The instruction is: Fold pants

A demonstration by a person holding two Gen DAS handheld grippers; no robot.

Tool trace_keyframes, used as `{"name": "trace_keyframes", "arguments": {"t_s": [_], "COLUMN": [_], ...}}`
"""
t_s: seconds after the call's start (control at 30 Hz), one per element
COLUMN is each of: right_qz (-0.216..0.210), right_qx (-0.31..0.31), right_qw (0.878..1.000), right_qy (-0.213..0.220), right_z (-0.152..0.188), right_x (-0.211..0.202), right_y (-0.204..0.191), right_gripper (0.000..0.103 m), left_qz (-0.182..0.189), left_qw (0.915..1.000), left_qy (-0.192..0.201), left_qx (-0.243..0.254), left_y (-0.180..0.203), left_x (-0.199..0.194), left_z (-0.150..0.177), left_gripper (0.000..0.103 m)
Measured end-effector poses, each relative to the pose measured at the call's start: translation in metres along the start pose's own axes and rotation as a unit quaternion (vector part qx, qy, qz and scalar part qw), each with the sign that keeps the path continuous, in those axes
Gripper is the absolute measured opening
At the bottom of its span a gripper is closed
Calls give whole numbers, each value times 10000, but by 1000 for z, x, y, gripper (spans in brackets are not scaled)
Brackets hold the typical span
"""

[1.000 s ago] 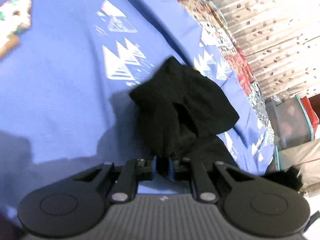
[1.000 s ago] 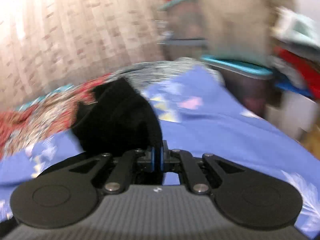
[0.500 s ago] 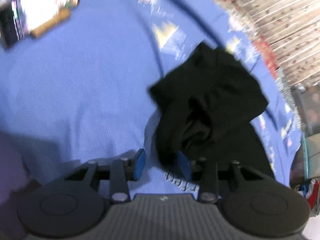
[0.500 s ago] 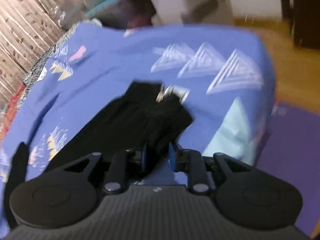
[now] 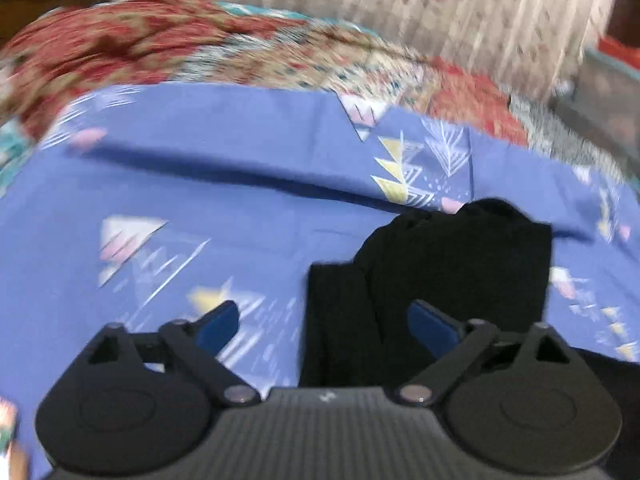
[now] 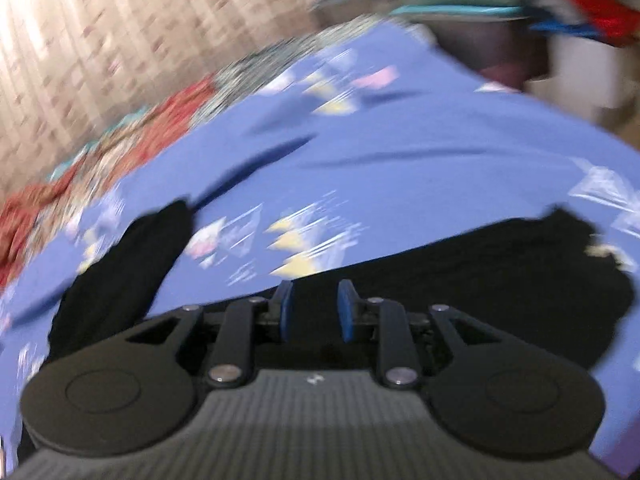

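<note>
The black pants (image 5: 448,276) lie crumpled on the blue patterned sheet (image 5: 224,152). My left gripper (image 5: 320,322) is wide open above them, with cloth lying between and under its blue pads but not clamped. In the right wrist view the pants (image 6: 492,264) stretch across the sheet from lower left to right. My right gripper (image 6: 314,306) is open with a narrow gap, just above the dark cloth, holding nothing that I can see. Both views are blurred by motion.
A red floral quilt (image 5: 168,48) lies along the far side of the bed, with a beige leaf-print curtain (image 5: 440,8) behind it. Storage boxes and bags (image 6: 540,20) stand past the bed's right end.
Both grippers were shut on the pants a second ago. Both have let go and opened, the left one widely. The pants now lie on the sheet, and both cameras have swung round.
</note>
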State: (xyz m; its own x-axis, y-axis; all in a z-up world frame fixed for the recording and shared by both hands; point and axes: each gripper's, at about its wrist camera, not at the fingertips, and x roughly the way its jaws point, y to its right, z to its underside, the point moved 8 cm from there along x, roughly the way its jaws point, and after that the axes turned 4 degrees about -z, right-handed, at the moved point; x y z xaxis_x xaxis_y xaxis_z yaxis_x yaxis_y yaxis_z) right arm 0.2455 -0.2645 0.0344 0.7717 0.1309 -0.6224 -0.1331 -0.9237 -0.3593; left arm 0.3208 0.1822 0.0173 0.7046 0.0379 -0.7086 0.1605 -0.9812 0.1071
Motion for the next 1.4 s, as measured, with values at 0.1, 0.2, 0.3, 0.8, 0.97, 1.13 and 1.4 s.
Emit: {"name": "trace_keyframes", "arguments": {"t_s": [0.1, 0.2, 0.3, 0.8, 0.97, 1.13, 1.4], "right_qz": [-195, -246, -361, -1260, -1032, -1206, -2588], "right_qx": [-455, -869, -1176, -2134, -2905, -4369, -6221], "right_qw": [9985, 9957, 9921, 9647, 9416, 8762, 7207], "right_qy": [-230, -215, -243, -891, -1357, -1637, -1631], "right_z": [-40, -48, -58, -95, -62, -12, 75], "right_x": [35, 36, 66, 232, 283, 296, 238], "right_y": [-19, -6, -18, -171, -221, -283, -331], "right_gripper": [28, 35, 35, 52, 54, 55, 60], "left_qz": [-61, 228, 350, 2401, 2231, 2170, 2129], "left_qw": [9993, 9967, 9974, 9690, 9707, 9721, 9720], "left_qy": [-352, -654, -497, 404, 429, 366, 381], "left_qx": [-112, -421, -398, -428, -780, -807, -913], "left_y": [12, 25, 37, 9, -1, -3, -6], "left_x": [56, 95, 85, -185, -182, -181, -190], "left_z": [5, 9, 10, 179, 174, 166, 169], "left_gripper": [103, 62, 20, 13, 13, 13, 13]}}
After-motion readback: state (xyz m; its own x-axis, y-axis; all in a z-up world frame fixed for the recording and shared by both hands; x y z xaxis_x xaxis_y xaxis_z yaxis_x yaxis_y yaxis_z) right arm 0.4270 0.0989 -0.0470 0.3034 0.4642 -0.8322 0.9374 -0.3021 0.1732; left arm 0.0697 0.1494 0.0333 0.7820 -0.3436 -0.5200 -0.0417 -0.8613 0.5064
